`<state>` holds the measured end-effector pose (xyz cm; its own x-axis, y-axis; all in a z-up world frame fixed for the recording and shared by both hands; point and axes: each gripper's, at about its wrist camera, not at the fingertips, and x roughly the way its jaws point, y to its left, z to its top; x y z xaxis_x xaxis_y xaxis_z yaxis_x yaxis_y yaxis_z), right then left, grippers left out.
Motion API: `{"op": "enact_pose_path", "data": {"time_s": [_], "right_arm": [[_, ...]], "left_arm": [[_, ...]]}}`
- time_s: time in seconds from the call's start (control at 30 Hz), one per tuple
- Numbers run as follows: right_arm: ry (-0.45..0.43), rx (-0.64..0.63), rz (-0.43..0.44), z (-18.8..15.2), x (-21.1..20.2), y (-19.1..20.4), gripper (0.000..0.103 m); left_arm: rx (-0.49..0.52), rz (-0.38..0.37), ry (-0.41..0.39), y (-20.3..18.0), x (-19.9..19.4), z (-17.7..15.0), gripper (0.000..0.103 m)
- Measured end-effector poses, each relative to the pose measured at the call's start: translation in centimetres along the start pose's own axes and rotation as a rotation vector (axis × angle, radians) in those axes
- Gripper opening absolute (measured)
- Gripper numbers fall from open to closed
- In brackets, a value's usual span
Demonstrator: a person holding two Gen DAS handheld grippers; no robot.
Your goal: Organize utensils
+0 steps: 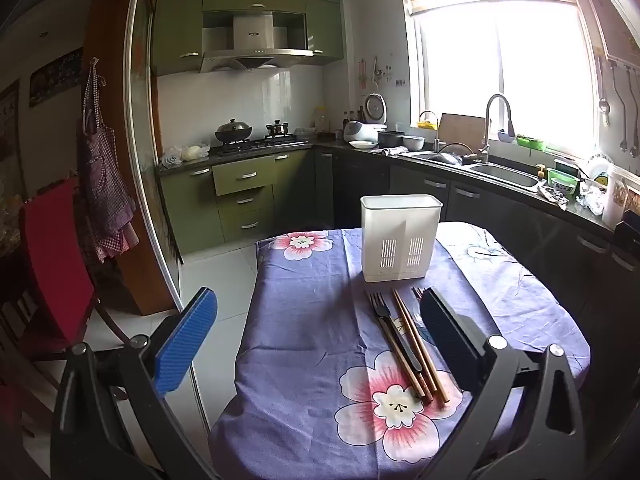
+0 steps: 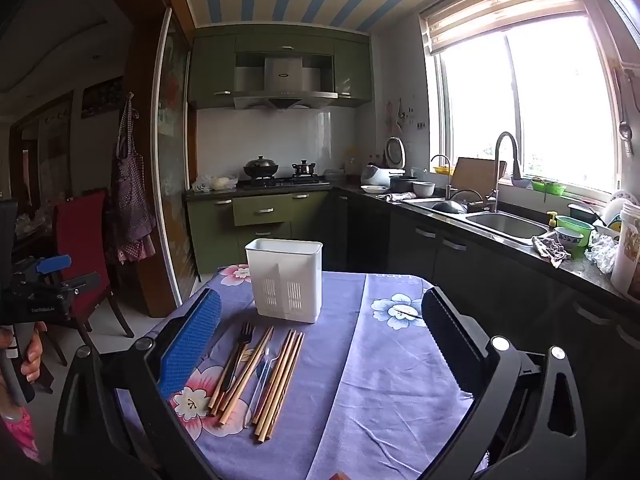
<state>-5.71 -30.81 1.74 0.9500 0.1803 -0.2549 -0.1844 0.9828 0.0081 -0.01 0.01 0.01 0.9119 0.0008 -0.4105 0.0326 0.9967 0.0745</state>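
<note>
A white slotted utensil holder stands upright and empty at the far end of the table; it also shows in the right wrist view. In front of it lie a black fork and several wooden chopsticks on the purple floral cloth. In the right wrist view the fork, chopsticks and a clear thin utensil lie side by side. My left gripper is open and empty above the near table. My right gripper is open and empty, right of the utensils.
The left gripper also shows, hand-held, at the left edge of the right wrist view. A red chair stands left of the table. A counter with a sink and dishes runs along the right. A stove stands at the back.
</note>
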Motion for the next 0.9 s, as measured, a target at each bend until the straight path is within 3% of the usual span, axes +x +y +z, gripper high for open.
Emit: {"op": "enact_pose_path", "data": {"time_s": [0.9], "right_arm": [[0.016,-0.013,0.006,-0.4,0.6,0.2,0.099]], "left_arm": [[-0.039,-0.004,0.02,0.8,0.4,-0.7,0.097]]}}
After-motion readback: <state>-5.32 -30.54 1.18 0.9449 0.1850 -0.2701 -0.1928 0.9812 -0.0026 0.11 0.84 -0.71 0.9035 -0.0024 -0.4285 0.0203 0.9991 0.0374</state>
